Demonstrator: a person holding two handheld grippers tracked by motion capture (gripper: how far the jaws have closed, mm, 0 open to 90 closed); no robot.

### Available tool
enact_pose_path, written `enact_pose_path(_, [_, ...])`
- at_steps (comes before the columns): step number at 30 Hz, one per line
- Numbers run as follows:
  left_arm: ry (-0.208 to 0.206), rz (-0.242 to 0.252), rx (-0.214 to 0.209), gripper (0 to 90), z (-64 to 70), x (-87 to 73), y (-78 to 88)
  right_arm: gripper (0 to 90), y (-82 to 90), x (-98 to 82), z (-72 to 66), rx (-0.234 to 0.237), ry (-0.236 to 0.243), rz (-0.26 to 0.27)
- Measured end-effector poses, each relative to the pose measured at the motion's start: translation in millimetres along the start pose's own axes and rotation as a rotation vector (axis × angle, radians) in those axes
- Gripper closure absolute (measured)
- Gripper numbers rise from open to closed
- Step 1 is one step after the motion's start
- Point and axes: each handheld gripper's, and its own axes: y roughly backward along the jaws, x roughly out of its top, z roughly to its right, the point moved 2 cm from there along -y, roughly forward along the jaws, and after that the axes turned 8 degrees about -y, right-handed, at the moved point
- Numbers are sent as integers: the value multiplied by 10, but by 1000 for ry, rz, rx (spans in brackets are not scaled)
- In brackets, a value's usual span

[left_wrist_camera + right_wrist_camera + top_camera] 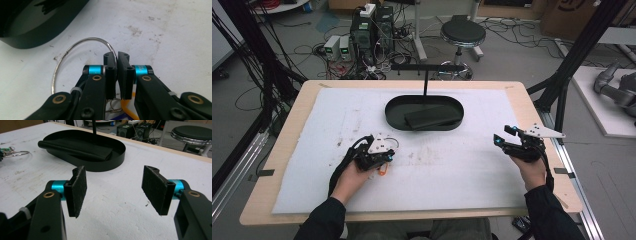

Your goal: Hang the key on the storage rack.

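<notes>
A thin metal key ring lies on the white mat, and my left gripper is shut on its wire at the right side of the loop. Smaller rings and an orange tag hang below the jaws. In the high view the left gripper rests left of the mat's centre, with the orange tag beside it. My right gripper stands open with nothing between its pads, near the right edge. From there the key ring shows at far left.
A black oval tray holding a folded black cloth sits at the mat's far middle, with a black T-shaped stand rising behind it. A white mat covers the wooden table. A stool and computers stand on the floor beyond.
</notes>
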Motion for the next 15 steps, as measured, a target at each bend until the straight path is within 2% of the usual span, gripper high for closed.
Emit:
enact_pose_path(2, [-1,32,9,853,-9,49,65,375,-1,1,2,0,3,2])
enact_pose_path(6, [10,65,19,855,-23,82,133,375,-1,1,3,0,3,1])
enact_pose_path(8, [23,93,28,856,-48,90,181,375,0,1,3,0,3,2])
enact_pose_path(10, [53,135,34,858,-83,89,235,375,0,1,3,0,4,2])
enact_pose_path(15, [72,158,43,861,-126,79,310,375,-1,1,3,-1,3,2])
